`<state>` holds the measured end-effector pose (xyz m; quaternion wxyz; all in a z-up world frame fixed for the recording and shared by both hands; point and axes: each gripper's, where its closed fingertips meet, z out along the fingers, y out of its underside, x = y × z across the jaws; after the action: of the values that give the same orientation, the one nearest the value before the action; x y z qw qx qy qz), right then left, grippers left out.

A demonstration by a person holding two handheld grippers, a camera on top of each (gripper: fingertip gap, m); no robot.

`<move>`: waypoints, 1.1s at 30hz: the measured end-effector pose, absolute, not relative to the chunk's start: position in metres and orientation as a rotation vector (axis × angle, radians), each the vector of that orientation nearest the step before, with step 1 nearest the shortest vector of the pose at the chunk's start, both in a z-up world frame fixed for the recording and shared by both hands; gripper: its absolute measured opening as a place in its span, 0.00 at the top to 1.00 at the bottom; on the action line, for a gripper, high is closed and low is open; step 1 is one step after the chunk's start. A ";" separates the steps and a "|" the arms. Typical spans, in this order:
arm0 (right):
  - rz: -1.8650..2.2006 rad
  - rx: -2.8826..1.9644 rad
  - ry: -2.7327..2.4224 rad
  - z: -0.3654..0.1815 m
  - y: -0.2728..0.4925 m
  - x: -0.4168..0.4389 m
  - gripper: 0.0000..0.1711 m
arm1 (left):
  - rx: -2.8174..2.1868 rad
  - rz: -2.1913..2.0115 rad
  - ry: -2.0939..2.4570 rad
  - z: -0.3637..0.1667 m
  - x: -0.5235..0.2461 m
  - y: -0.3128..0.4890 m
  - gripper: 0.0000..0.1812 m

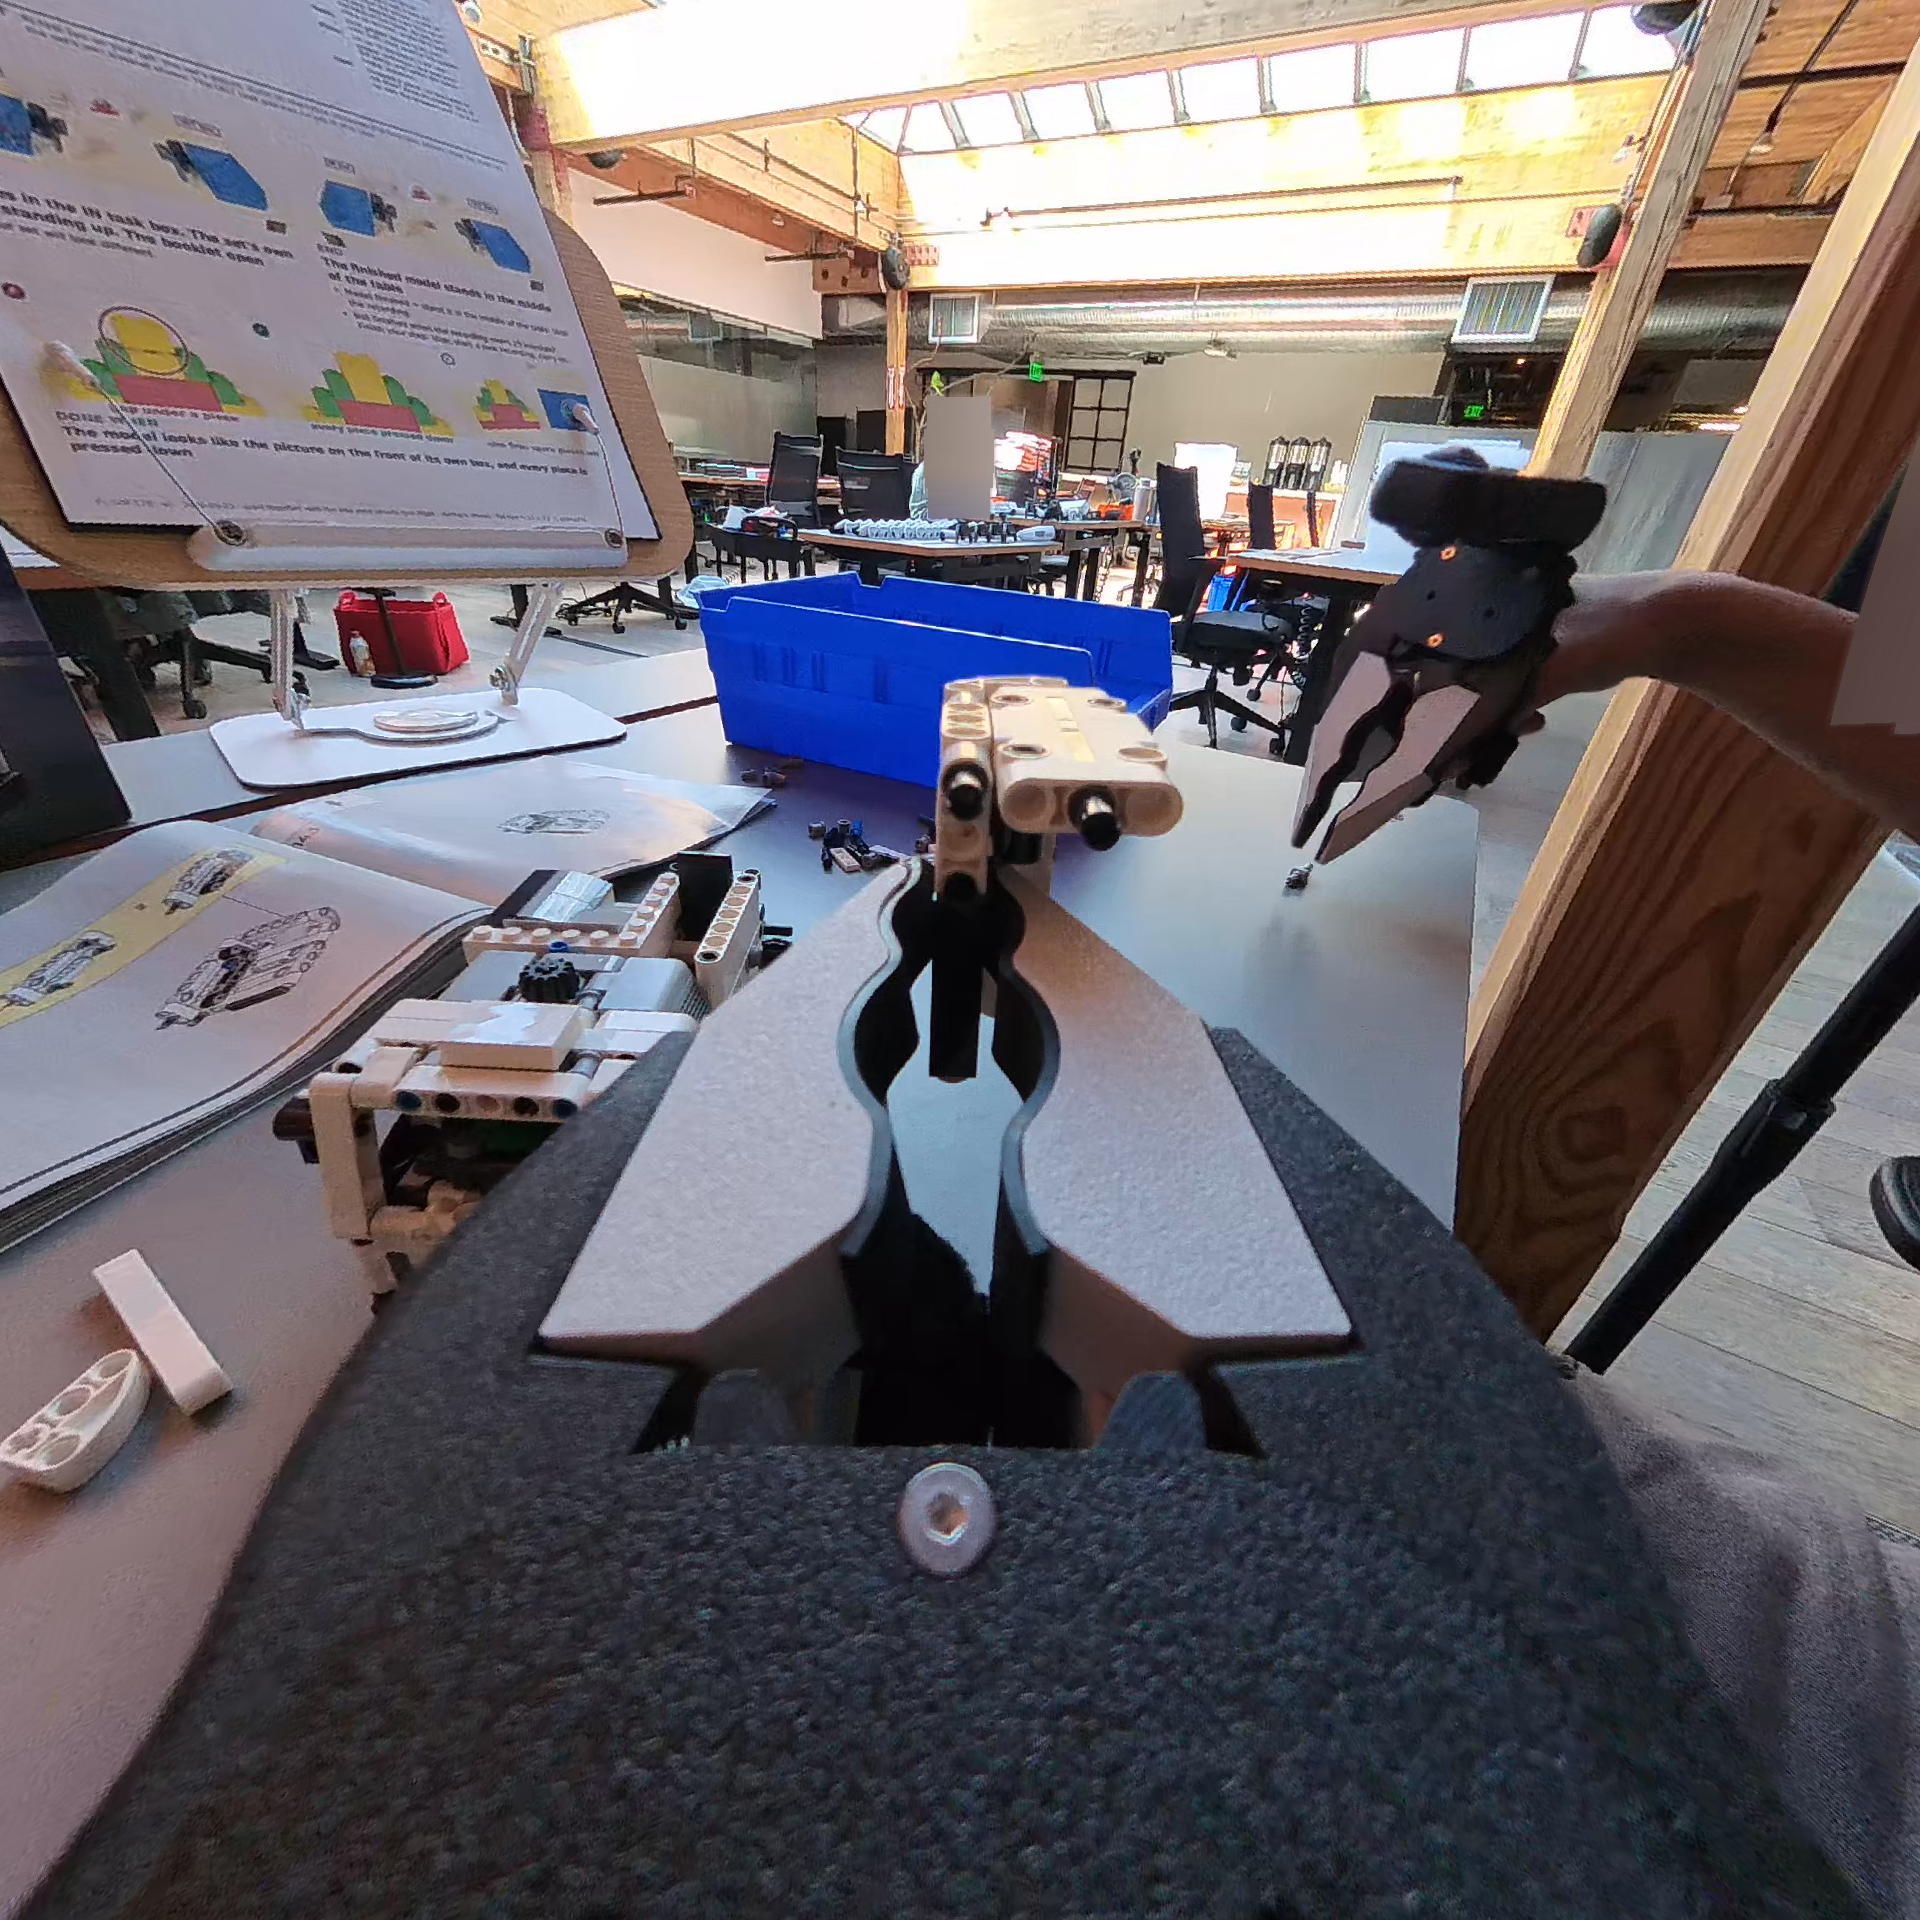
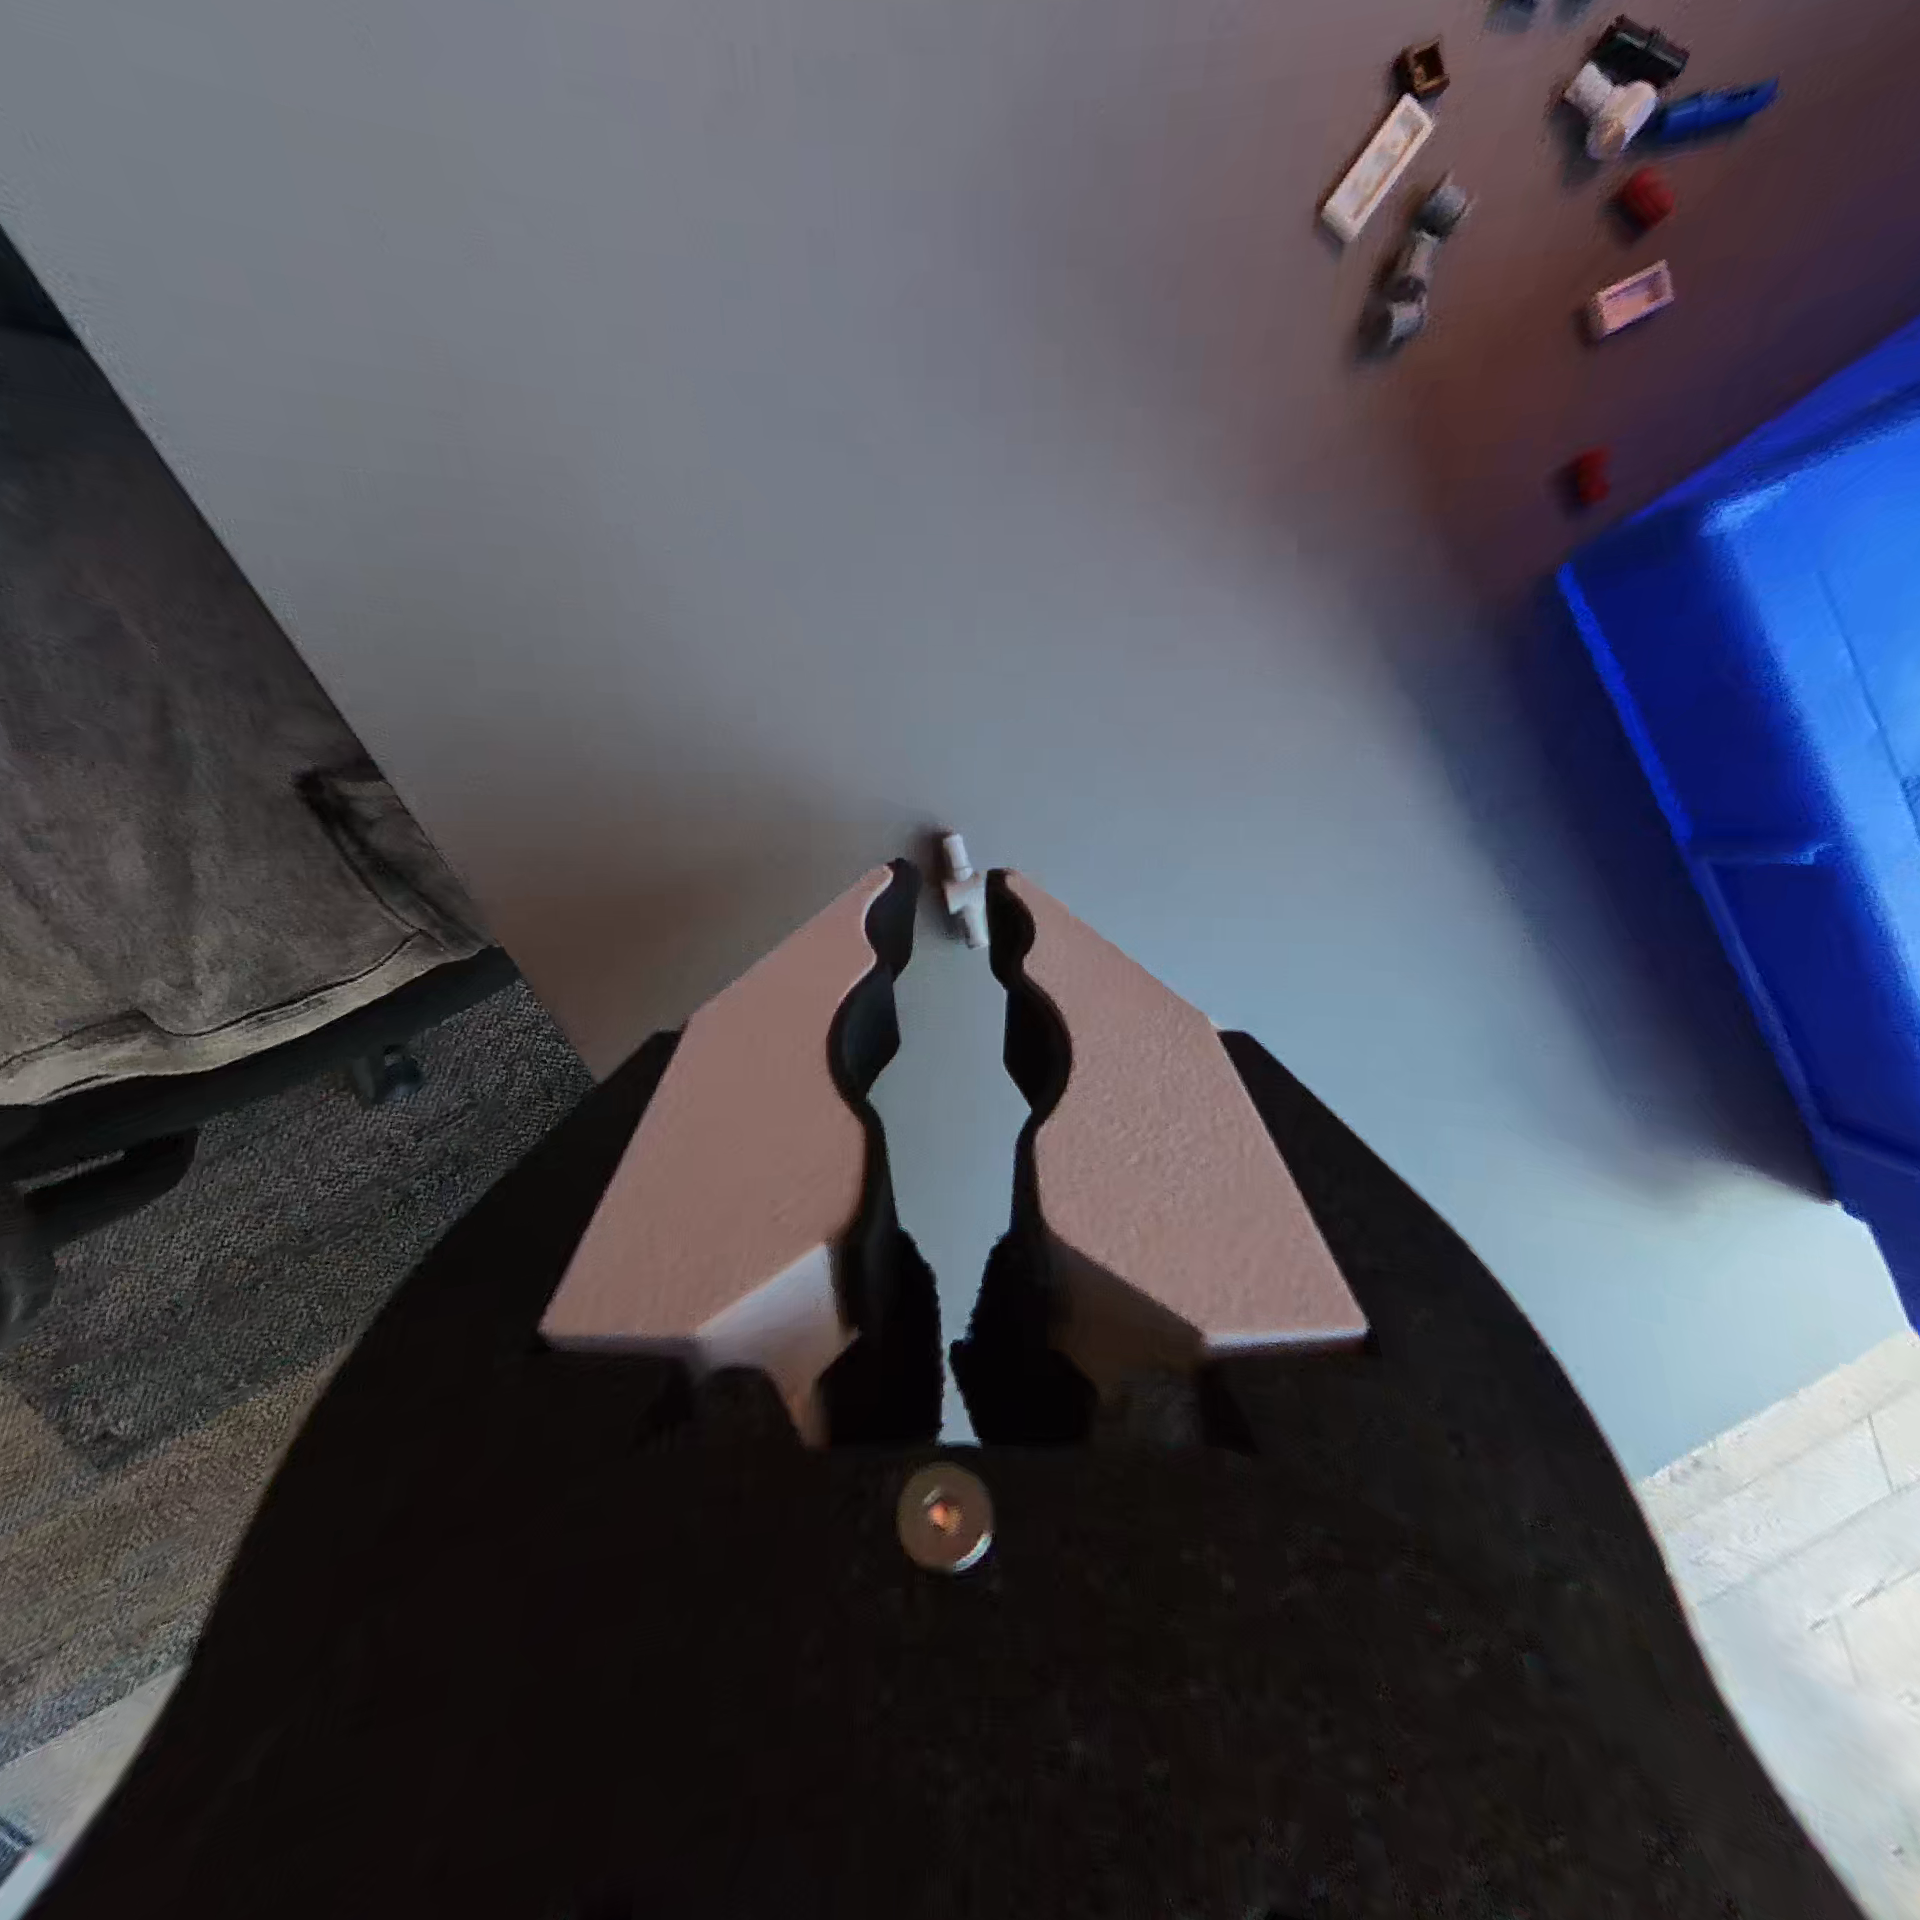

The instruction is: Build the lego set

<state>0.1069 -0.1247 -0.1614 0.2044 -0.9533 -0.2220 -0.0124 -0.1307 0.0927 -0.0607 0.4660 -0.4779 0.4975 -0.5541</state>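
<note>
Tan beams with black pins form a small lego sub-assembly (image 1: 1023,774), clamped by its black axle between the closed tips of the left gripper (image 1: 961,883) above the bench (image 1: 1299,987). Near the bench's right edge the right gripper (image 2: 943,883) hovers with jaws parted around a tiny white pin (image 2: 958,888) lying on the surface. A half-built white model (image 1: 520,1029) sits by the open booklet (image 1: 187,977) at the left edge, a blue bin (image 1: 831,675) along the far edge

At frame centre the left gripper (image 1: 961,883) clamps a tan beam assembly (image 1: 1049,769) on a black axle. The half-built model (image 1: 520,1029) sits at left, the blue bin (image 1: 925,665) behind, the right gripper (image 1: 1314,842) at right, tips apart.
</note>
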 end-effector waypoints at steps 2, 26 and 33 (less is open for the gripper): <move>-0.018 -2.666 -0.649 -0.163 -0.122 0.109 0.93 | -1.170 -1.358 1.220 -0.061 -0.131 0.093 0.97; -0.136 -1.879 0.249 -0.105 -0.107 0.092 0.98 | -1.160 -1.373 1.214 -0.059 -0.133 0.092 0.97; -0.243 -1.325 0.347 -0.101 -0.181 0.088 0.98 | -1.145 -1.355 1.235 -0.060 -0.132 0.088 0.97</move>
<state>0.0883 -0.1807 -0.1009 0.7677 -0.6103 0.1599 -0.1122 -0.1317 0.0882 -0.0600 0.4708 -0.4673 0.5041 -0.5530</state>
